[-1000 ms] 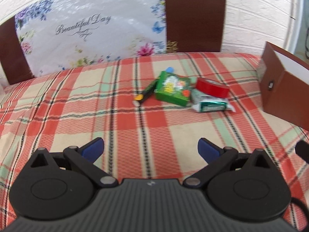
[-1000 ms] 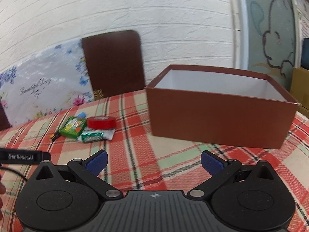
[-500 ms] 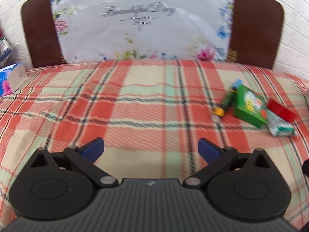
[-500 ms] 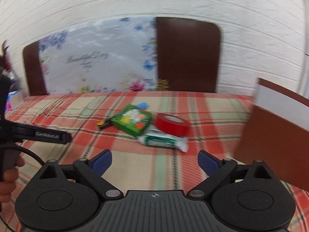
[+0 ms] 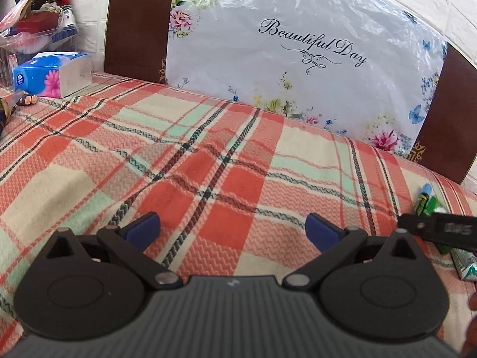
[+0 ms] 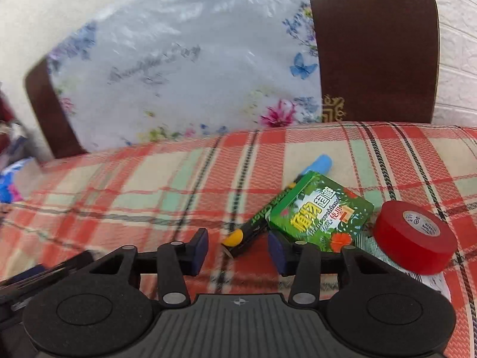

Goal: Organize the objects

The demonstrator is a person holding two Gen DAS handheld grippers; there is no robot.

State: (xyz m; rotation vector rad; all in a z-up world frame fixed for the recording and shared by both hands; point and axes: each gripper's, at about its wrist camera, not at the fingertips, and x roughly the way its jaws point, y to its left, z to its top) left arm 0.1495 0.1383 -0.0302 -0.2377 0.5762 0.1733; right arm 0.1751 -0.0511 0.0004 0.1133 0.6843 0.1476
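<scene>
In the right wrist view a black marker (image 6: 256,220) with an orange end and a blue cap lies on the plaid cloth (image 6: 119,197). A green box (image 6: 320,213) lies against it, a red tape roll (image 6: 414,237) right of that, and a green-white packet (image 6: 429,277) is partly under the roll. My right gripper (image 6: 237,246) is open, its jaws either side of the marker's orange end, not touching it. My left gripper (image 5: 232,228) is open and empty over bare cloth; the marker (image 5: 422,198) and packet (image 5: 465,265) show at its far right.
Two brown chair backs (image 5: 137,26) and a flowered plastic sheet (image 5: 298,50) stand behind the table. A tissue pack (image 5: 53,73) and a cluttered rack (image 5: 32,21) sit at the far left. The right gripper's black body (image 5: 441,228) crosses the left wrist view.
The right gripper swung left from the brown box, came down close to the marker, and its jaws narrowed. The left gripper swung left, so the objects slid to its right edge.
</scene>
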